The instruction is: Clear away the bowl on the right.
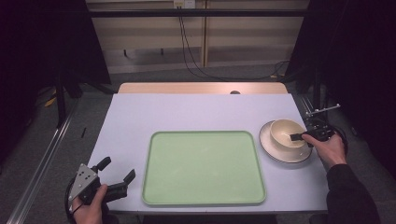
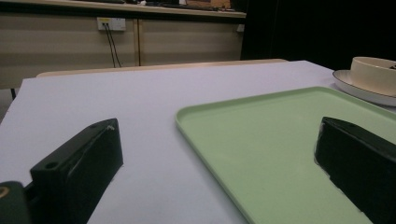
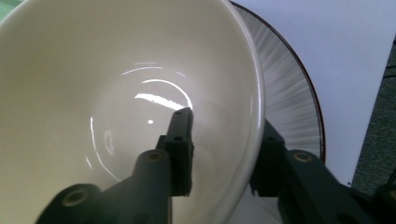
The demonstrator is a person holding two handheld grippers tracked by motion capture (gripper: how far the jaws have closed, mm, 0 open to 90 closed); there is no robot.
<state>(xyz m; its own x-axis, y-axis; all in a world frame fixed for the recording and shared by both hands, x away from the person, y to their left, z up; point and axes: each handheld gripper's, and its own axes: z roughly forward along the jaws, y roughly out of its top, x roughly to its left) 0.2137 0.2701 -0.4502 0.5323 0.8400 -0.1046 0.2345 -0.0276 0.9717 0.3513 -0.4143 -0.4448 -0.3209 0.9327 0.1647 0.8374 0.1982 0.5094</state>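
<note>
While the right gripper pinches the cream bowl's rim on its plate, the green tray awaits; the left gripper rests with jaws spread.

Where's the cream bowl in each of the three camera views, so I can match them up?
High view: the bowl sits right of the green tray, on the plate, with the right gripper at its rim.
Left gripper view: far right edge, upper part, beyond the tray.
Right gripper view: its inside spans most of the picture, one jaw inside, one outside.
Shared landmark: the plate under the bowl.
</note>
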